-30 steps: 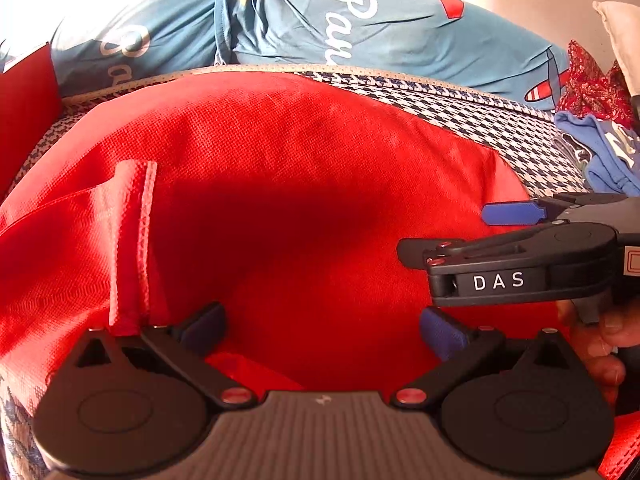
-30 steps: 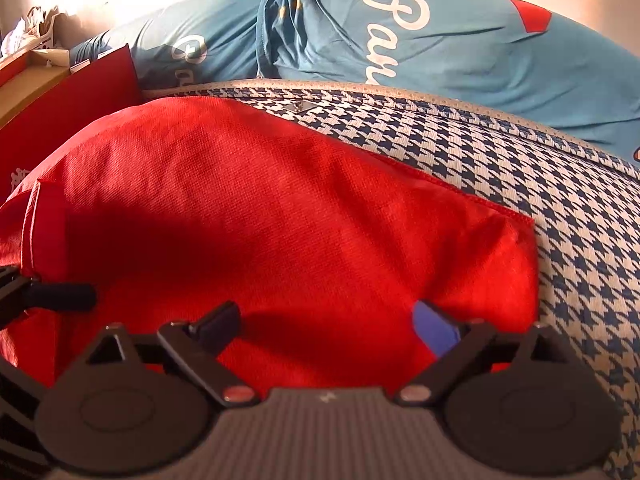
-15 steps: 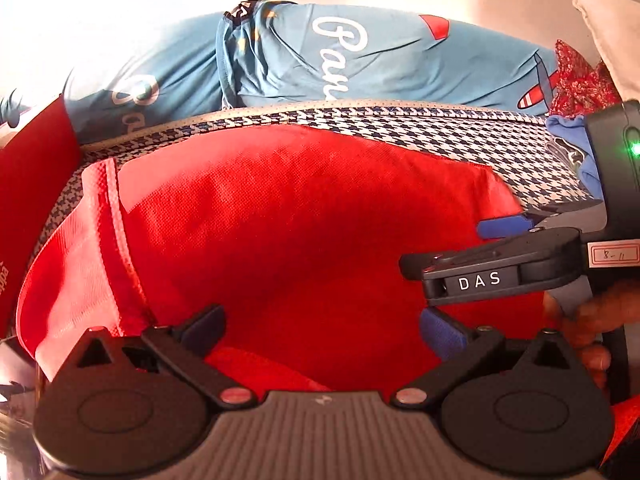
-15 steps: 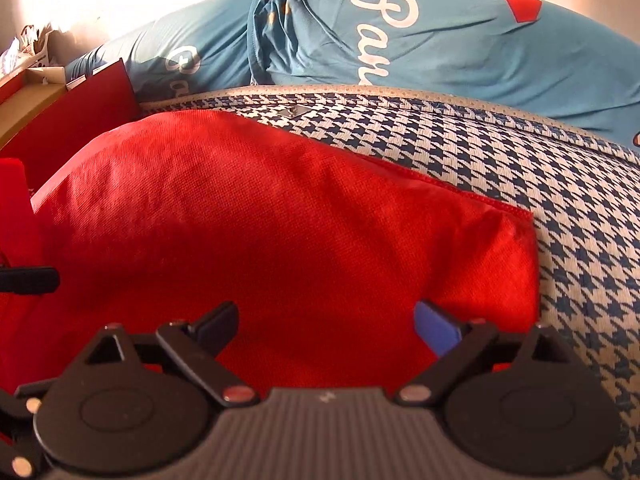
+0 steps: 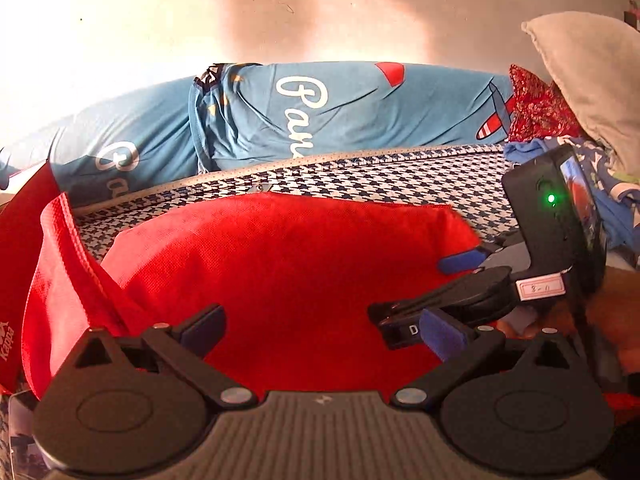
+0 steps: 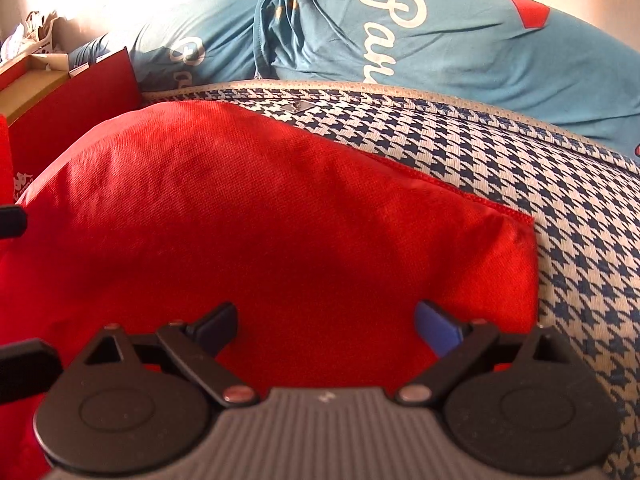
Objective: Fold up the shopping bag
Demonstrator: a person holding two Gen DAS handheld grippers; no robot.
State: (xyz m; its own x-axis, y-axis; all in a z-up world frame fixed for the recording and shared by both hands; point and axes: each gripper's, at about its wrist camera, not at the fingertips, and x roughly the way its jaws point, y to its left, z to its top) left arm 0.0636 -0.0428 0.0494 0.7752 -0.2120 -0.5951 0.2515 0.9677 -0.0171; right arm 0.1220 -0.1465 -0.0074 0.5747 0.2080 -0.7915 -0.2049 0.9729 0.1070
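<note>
A red non-woven shopping bag lies flat on a blue-and-white houndstooth cover. Its handle strap stands up at the left. My left gripper is open over the bag's near part, with red fabric showing between its spread fingers. My right gripper is open too, low over the bag near its right corner. The left wrist view shows the right gripper side-on at the bag's right edge, jaws apart. Whether either pad touches the fabric is hidden.
Blue bedding with white lettering runs along the back. A red Kappa bag stands at the left beside a red box. A grey pillow and crumpled clothes sit at the back right. A hand holds the right gripper.
The left wrist view has tilted up and drawn back, so the bag's far edge sits lower and the wall shows. The handle strap has risen at the left. The right view barely changed.
</note>
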